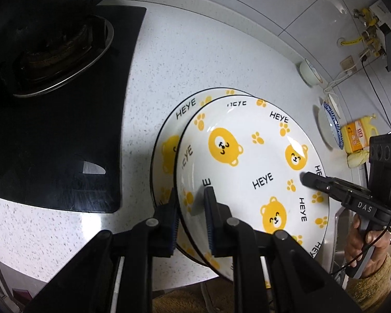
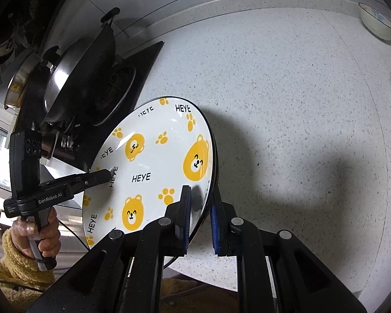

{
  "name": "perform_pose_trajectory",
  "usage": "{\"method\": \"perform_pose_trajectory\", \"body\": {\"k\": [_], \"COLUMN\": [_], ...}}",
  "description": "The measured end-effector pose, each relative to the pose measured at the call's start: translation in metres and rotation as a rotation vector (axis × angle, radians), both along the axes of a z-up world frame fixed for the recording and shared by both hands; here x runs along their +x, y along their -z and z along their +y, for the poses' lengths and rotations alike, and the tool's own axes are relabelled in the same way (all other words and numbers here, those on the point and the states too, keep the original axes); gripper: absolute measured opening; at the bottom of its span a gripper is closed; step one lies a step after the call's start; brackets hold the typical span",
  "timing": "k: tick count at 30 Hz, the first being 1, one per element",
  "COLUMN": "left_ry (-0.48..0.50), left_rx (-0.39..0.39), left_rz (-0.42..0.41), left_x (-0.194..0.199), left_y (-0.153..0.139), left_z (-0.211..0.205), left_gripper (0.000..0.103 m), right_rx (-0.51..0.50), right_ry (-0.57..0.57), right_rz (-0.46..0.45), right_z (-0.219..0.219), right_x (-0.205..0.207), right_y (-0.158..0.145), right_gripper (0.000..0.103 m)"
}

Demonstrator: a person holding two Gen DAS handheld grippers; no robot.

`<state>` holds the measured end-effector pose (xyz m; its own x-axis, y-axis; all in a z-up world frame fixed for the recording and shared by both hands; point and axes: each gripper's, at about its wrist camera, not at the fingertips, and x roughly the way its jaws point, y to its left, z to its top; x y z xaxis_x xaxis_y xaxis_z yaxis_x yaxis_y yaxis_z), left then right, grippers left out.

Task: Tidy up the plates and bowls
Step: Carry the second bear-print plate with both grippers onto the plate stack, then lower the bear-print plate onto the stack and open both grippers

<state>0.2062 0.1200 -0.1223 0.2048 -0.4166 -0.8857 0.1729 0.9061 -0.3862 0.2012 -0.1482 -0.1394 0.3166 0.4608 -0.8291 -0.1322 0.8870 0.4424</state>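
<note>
On the speckled counter (image 1: 169, 60), both my grippers clamp one bear plate (image 1: 247, 161).
Left gripper (image 1: 189, 224) and right gripper (image 2: 199, 224) each pinch its rim; next I judge lowering it squarely onto the matching plate (image 1: 166, 140) beneath.

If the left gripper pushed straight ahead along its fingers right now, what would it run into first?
Nothing new at first: the left gripper already straddles the rim of the top bear plate, so the plate would only slide deeper between its fingers. Beyond that lies a second bear plate underneath, then speckled countertop; depth is uncertain.
</note>
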Motion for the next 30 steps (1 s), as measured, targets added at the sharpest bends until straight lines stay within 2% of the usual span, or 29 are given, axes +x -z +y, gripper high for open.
{"method": "perform_pose_trajectory", "body": {"k": [9, 18, 23, 27, 30], "left_ry": [-0.004, 0.006, 0.011, 0.019, 0.013], "left_rx": [-0.007, 0.027, 0.032, 0.009, 0.004], "left_rz": [-0.010, -0.043, -0.067, -0.071, -0.076], "left_x": [0.006, 0.002, -0.001, -0.005, -0.006], "left_y": [0.003, -0.001, -0.002, -0.005, -0.008], "left_z": [0.006, 0.002, 0.002, 0.003, 0.004], "left_gripper": [0.015, 0.016, 0.018, 0.027, 0.030], "right_rx": [-0.014, -0.016, -0.001, -0.001, 0.002], "right_ry": [-0.029, -0.019, -0.005, 0.004, 0.013], "right_rz": [0.033, 0.007, -0.019, -0.038, -0.046], "right_z": [-0.001, -0.008, -0.012, -0.020, -0.023], "right_x": [0.002, 0.003, -0.004, -0.009, -0.013], "right_y": [0.012, 0.002, -0.001, -0.006, -0.009], "right_gripper": [0.013, 0.014, 0.027, 0.032, 0.034]}}
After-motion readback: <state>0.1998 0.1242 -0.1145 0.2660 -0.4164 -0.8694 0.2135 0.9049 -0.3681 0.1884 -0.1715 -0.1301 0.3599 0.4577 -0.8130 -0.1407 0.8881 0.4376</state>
